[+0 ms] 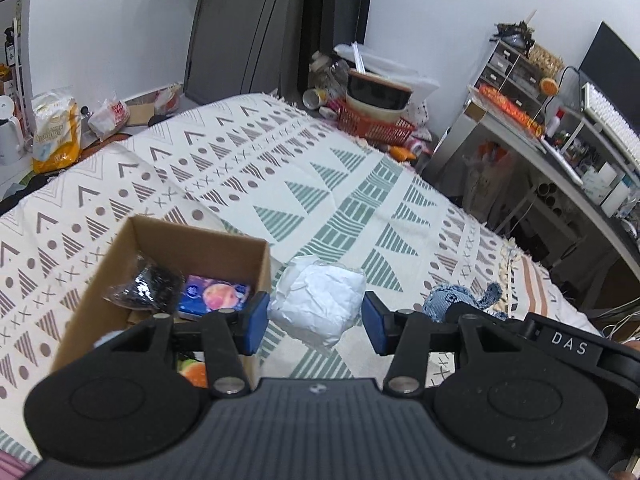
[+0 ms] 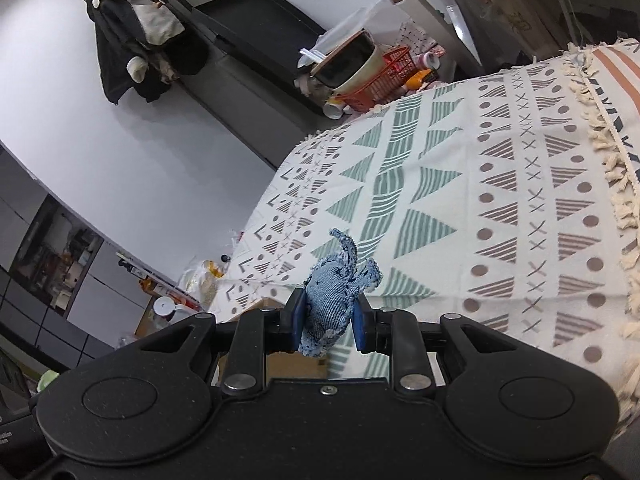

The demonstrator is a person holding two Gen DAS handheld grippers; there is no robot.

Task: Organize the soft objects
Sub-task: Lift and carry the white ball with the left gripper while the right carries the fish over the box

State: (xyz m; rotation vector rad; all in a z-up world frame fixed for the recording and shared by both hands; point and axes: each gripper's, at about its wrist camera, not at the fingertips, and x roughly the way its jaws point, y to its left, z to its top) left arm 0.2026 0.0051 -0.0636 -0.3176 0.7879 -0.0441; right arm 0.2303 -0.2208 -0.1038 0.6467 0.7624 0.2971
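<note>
Left wrist view: left tongs [image 1: 316,322] hang above the bed [image 1: 248,176], blue pads wide apart, nothing between them.
White bundle: a crumpled white bundle [image 1: 320,300] lies on the bed cover ahead of the left tongs, in line with the gap between the pads; whether the pads touch it I cannot tell.
Box: an open cardboard box [image 1: 120,264] sits on the bed just left of the bundle, near its side wall.
Box contents: a dark crinkly bag [image 1: 150,288] and a colourful packet [image 1: 214,296] lie inside; something orange [image 1: 196,372] shows lower down behind the tongs' arm.
Right wrist view: right tongs [image 2: 326,320] are clamped on a denim toy [image 2: 332,296], lifted off the bed cover.
Denim toy: held by its body between the blue pads, frayed limbs [image 2: 346,246] sticking up and out past the tips; in the left view it shows to the right of the bundle, beside the left tongs.
Beyond the bed: a red basket [image 1: 376,124] with stacked bowls [image 1: 378,92] stands near the far edge; a cluttered counter [image 1: 560,148] runs along the right.
</note>
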